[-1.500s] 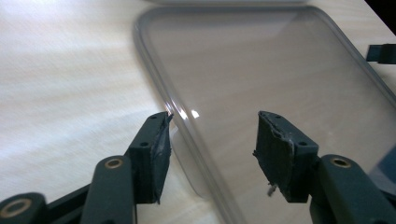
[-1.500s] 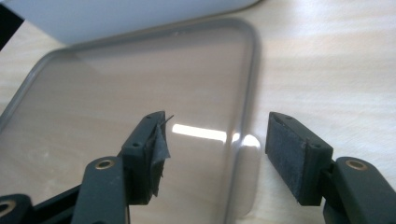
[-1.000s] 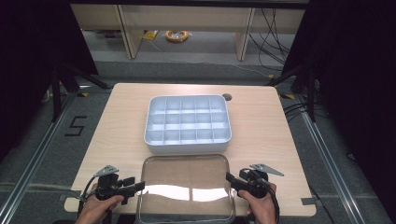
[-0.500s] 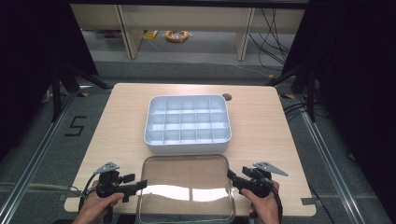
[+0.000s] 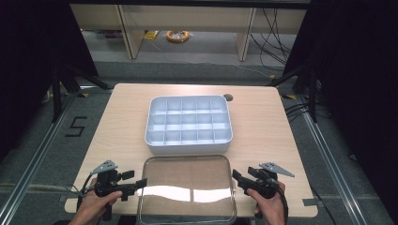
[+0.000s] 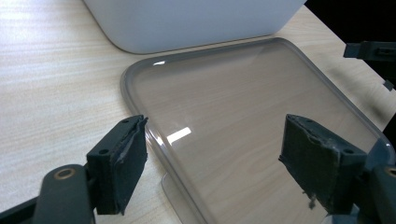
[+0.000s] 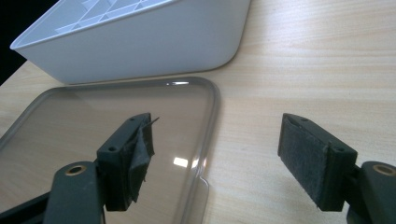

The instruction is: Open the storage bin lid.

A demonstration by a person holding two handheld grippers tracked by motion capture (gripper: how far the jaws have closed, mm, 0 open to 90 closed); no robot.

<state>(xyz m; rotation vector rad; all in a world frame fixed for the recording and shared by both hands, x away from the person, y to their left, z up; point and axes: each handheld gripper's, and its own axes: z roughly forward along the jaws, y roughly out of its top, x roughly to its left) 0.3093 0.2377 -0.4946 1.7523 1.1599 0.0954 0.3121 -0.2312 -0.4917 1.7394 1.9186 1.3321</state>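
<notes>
**Clear lid flat on bench, both grippers released**

Item 1: clear lid (image 5: 187, 190), transparent, rounded corners, lying flat on the wooden bench (image 5: 263, 126) at the 6 o'clock edge in the high view.

Item 2: white compartment tray (image 5: 188, 124), gridded, just beyond the lid toward 12 o'clock, at bench centre.

Item 3: left gripper (image 5: 136, 185), at the lid's 9 o'clock edge. Its fingers (image 6: 122, 163) have just been opening and stand wide; the lid's rim passes between them, untouched by either pad.

Item 4: right gripper (image 5: 237, 177), at the lid's 3 o'clock edge. Its fingers (image 7: 314, 156) have likewise just been opening and stand wide, straddling the lid's rim, gripping nothing.
</notes>
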